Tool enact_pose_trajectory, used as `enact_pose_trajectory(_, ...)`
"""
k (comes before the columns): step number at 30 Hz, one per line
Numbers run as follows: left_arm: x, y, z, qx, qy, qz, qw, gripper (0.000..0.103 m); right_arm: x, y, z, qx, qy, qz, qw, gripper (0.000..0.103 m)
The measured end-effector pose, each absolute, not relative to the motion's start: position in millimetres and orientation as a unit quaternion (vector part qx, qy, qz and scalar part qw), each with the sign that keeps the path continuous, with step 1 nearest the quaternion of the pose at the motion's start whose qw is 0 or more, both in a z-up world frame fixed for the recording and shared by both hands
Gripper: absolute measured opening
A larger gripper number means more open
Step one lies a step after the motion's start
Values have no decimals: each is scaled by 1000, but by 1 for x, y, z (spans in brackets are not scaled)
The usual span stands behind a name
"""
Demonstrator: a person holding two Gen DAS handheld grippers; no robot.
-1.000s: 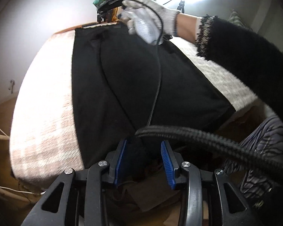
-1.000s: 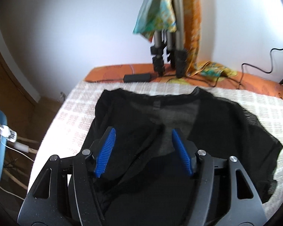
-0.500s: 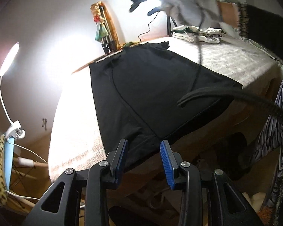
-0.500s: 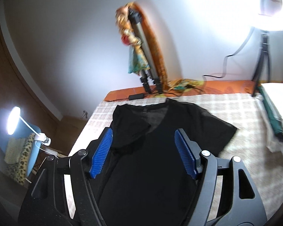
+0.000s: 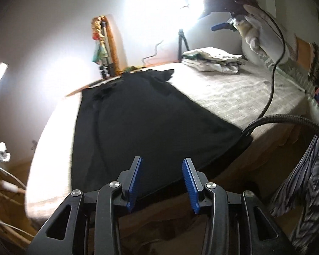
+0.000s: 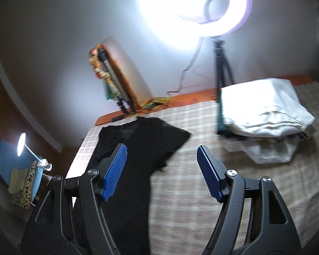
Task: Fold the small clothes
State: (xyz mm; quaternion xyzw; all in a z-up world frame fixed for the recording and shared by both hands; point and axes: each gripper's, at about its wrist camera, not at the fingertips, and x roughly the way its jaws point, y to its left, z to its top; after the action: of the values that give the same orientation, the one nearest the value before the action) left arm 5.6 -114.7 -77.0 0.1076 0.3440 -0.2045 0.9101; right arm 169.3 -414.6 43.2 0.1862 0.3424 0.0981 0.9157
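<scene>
A black T-shirt (image 5: pixel 142 127) lies flat on the checked bed cover (image 5: pixel 234 93), its hem hanging at the near bed edge. It also shows in the right wrist view (image 6: pixel 142 148). My left gripper (image 5: pixel 162 180) is open and empty, just off the hem at the bed's near edge. My right gripper (image 6: pixel 161 170) is open and empty, raised above the bed to the right of the shirt's sleeve. In the left wrist view it is held high in a gloved hand (image 5: pixel 223 10).
A stack of folded pale clothes (image 6: pixel 263 116) lies at the bed's far right, also in the left wrist view (image 5: pixel 212 61). A ring light (image 6: pixel 202 2) on a tripod (image 6: pixel 222 70) stands behind it. A folded tripod (image 6: pixel 114 93) leans on the wall. A desk lamp (image 6: pixel 29 155) stands left.
Both grippers have let go of the shirt and pulled back. The right gripper rose and swung right toward the folded pile; the left drew back to the bed's near edge.
</scene>
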Motion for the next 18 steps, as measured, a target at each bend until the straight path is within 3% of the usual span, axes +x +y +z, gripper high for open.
enact_pose_trajectory(7,21,-178,-89,83,361,-279,886,55,161,-466,18,210,357,81,906,72)
enact_pose_trajectory(18,22,-247,-114,112,381,-324,859,59,189,-456,-34,208,400,105,886,72)
